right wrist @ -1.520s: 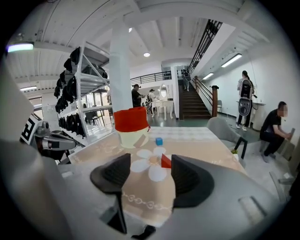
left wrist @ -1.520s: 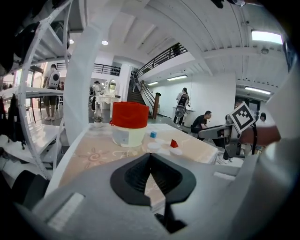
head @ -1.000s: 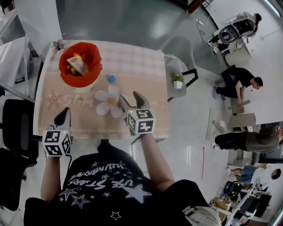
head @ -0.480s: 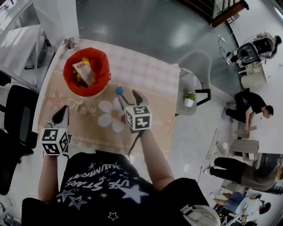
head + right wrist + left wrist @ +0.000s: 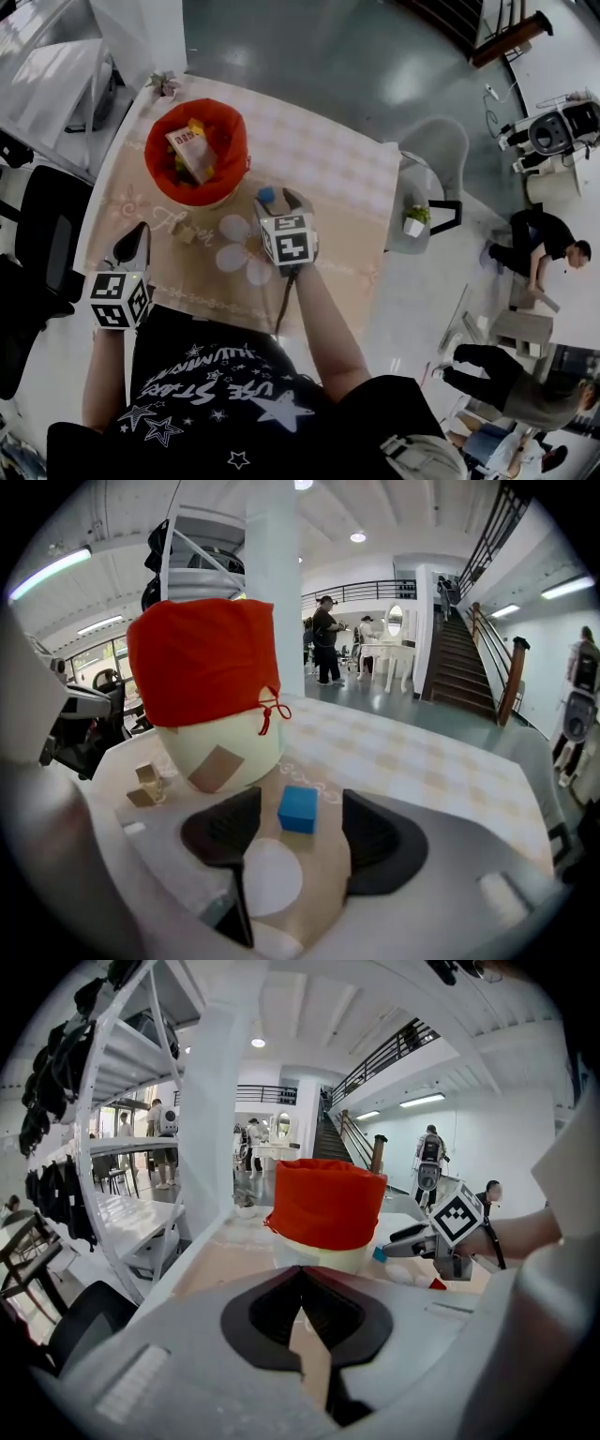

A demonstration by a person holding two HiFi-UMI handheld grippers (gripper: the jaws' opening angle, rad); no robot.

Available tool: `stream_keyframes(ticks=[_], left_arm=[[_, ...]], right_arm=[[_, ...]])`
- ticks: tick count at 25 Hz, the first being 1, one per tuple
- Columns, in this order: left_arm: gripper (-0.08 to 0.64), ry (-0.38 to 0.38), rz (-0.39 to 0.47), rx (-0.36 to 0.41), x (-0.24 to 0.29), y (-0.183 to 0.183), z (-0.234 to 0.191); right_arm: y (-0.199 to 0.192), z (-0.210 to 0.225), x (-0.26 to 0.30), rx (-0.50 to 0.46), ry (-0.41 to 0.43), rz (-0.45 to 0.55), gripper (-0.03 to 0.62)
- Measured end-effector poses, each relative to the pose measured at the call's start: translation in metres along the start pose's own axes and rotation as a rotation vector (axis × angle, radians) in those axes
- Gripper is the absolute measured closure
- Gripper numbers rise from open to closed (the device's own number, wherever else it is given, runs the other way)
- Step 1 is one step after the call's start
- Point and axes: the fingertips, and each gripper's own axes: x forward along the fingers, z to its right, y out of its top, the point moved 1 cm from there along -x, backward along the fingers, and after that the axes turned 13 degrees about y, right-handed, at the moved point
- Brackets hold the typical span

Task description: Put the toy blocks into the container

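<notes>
A cream container with a red cloth liner (image 5: 192,155) stands at the table's far left and holds several toys. A small blue block (image 5: 265,195) lies on the mat just right of it. My right gripper (image 5: 278,202) is open, its jaws either side of the blue block (image 5: 299,808) without touching it. Two small wooden blocks (image 5: 184,232) lie nearer me, to the left, also visible as wooden blocks (image 5: 145,785) in the right gripper view. My left gripper (image 5: 131,248) is shut and empty at the table's near left edge, pointing at the container (image 5: 323,1208).
The table mat (image 5: 309,169) has a white flower print under the right gripper. A tiny potted plant (image 5: 167,84) sits at the far left corner. A grey chair (image 5: 441,164) with another small plant stands to the right and a black office chair (image 5: 42,244) to the left.
My right gripper has moved forward to the blue block, which now lies between its open jaws. The left gripper has stayed by the near left edge.
</notes>
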Motion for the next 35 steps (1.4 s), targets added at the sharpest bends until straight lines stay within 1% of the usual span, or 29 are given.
stream_keyframes(ticks=[5,8,12,13,14,16,18,22,30,35], left_arm=[[0.552,-0.032,-0.001,0.012,0.007,0.003,-0.006],[0.552,-0.050,-0.007,0.025,0.012,0.003,-0.010],[0.552,-0.066,-0.010,0.034,0.017,0.005,-0.016],[0.552,-0.070,-0.009,0.035,0.017,0.005,-0.016],[0.552,-0.074,-0.010,0.036,0.017,0.004,-0.017],[0.552,-0.078,-0.015,0.036,0.017,0.002,-0.020],[0.552,-0.078,-0.021,0.035,0.016,-0.001,-0.024],[0.552,-0.086,-0.021,0.036,0.013,-0.004,-0.027],[0.552,-0.113,0.007,0.029,0.008,0.003,-0.031],[0.552,-0.136,0.040,0.032,0.005,0.013,-0.030]], right_arm=[[0.002,0.003,0.006,0.028,-0.017,-0.017,0.318],[0.001,0.001,0.012,0.057,0.005,-0.034,0.318],[-0.003,-0.004,0.021,0.057,0.029,-0.075,0.319],[-0.004,-0.004,0.023,0.055,0.024,-0.084,0.326],[-0.005,-0.003,0.023,0.052,0.015,-0.093,0.359],[-0.007,-0.002,0.024,0.047,-0.006,-0.110,0.379],[-0.008,0.001,0.024,0.048,-0.027,-0.119,0.440],[-0.009,0.001,0.021,0.049,-0.035,-0.127,0.442],[0.009,0.002,-0.005,0.067,-0.075,-0.074,0.442],[0.031,-0.005,-0.032,0.070,-0.087,-0.007,0.442]])
